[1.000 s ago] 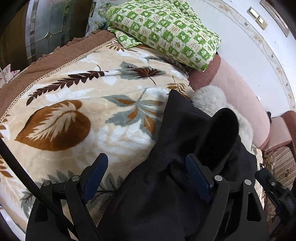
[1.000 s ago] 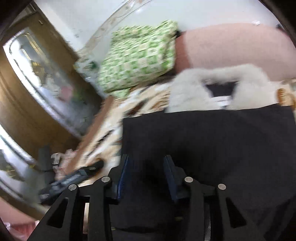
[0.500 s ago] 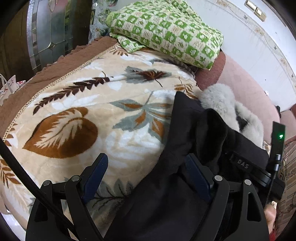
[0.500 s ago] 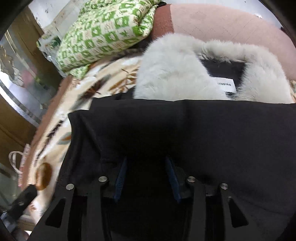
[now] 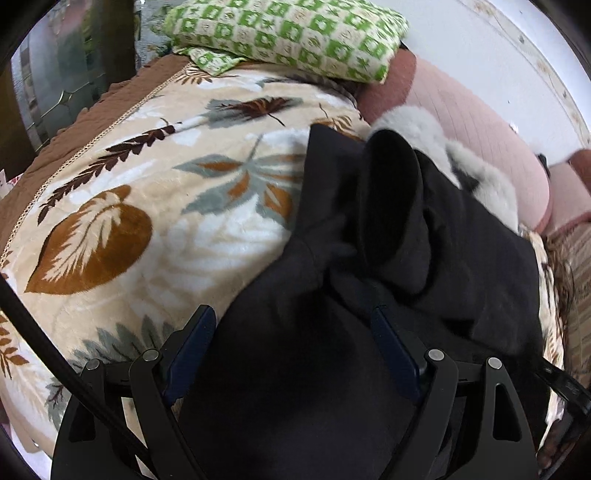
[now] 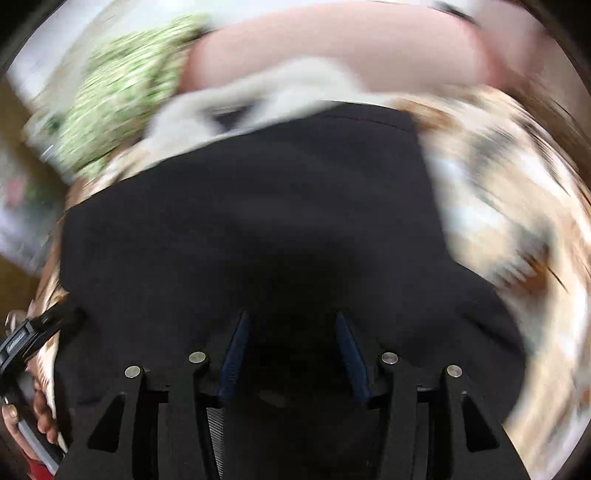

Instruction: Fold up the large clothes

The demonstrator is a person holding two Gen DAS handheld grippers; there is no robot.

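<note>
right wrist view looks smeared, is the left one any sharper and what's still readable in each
Left wrist view: mostly sharp, with the leaf-print blanket and green checked pillow crisp, fisheye bending the edges. Right wrist view: heavy motion blur streaks the surroundings; only the black coat and the hand-held gripper stay legible.

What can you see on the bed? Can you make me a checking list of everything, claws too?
Surface: plush cream blanket with brown and grey leaves covering the bed.
Job's things: black coat with a pale grey fur collar, partly folded on the blanket.
Clutter: green-and-cream checked folded quilt at the head end.
Claws: left claw open over the coat; right claw has just been opening, black cloth between its fingers.
Cables: black cable beside the left claw.
Surroundings: pink padded headboard, white wall.
</note>
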